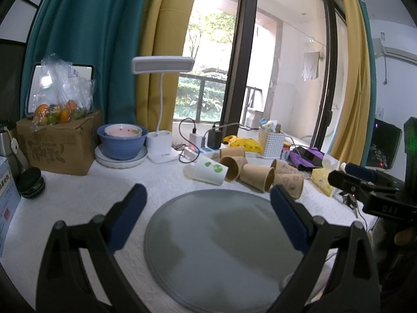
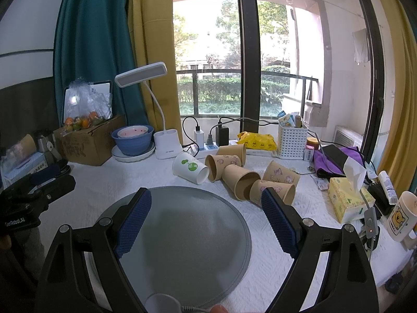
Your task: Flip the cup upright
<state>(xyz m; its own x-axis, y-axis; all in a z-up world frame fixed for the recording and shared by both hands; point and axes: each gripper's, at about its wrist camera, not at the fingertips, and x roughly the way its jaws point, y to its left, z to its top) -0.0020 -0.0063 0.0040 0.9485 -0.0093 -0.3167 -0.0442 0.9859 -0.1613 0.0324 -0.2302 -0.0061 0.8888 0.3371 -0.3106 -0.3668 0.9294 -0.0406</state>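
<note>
Left gripper [image 1: 208, 208] hangs wide open and empty above the round grey mat [image 1: 221, 250], and beyond it the white paper cup with green print [image 1: 209, 173] lies on its side among the tipped brown paper cups [image 1: 258, 176], so nothing's been righted yet. Over to the right wrist view: right gripper [image 2: 206, 216] is spread apart too, holding nothing, the white cup [image 2: 189, 168] toppled beside the brown cups [image 2: 239, 177] — every flip is left to do, by my reading.

Toppled cups [image 2: 234, 172] lie behind the round mat [image 2: 182, 234], lamp [image 2: 161, 135] and bowls [image 2: 133, 140] farther left.
</note>
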